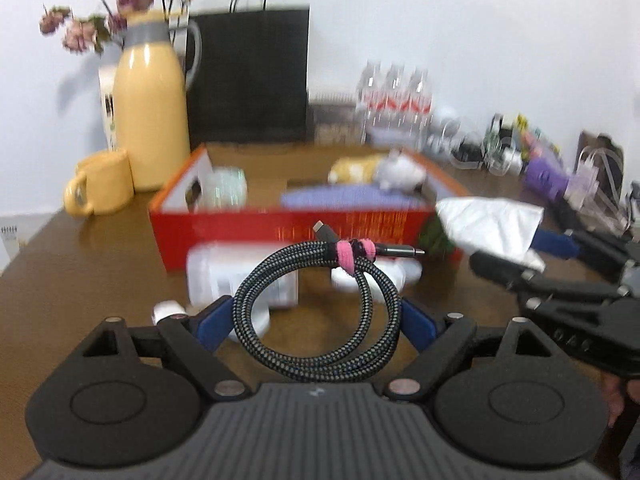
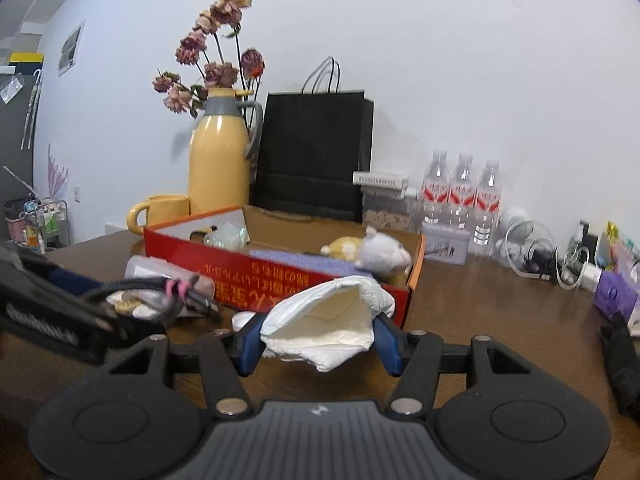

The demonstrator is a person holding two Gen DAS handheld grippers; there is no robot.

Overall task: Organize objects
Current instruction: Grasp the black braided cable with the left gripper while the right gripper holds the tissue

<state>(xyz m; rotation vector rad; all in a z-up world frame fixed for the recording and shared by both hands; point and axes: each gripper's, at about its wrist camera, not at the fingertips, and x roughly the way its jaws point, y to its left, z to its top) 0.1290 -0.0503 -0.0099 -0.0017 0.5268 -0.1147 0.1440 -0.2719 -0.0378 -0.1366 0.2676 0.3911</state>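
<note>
My left gripper (image 1: pixel 316 316) is shut on a coiled braided black cable (image 1: pixel 320 312) tied with a pink strap, held above the table in front of a red cardboard box (image 1: pixel 280 228). My right gripper (image 2: pixel 316 338) is shut on a crumpled white tissue pack (image 2: pixel 328 324), held near the box's (image 2: pixel 280 276) front right corner. It also shows in the left wrist view (image 1: pixel 488 224). The left gripper with the cable (image 2: pixel 160 292) appears at the left of the right wrist view. The box holds a plush toy (image 2: pixel 372 254), a purple cloth (image 2: pixel 304 262) and a clear wrapped item (image 2: pixel 228 236).
A white plastic container (image 1: pixel 240 276) lies on the brown table (image 1: pixel 80 272) before the box. A yellow jug (image 2: pixel 220 160), yellow mug (image 2: pixel 160 212), black paper bag (image 2: pixel 316 156), three water bottles (image 2: pixel 460 200) and cluttered cables (image 2: pixel 536 256) line the back and right.
</note>
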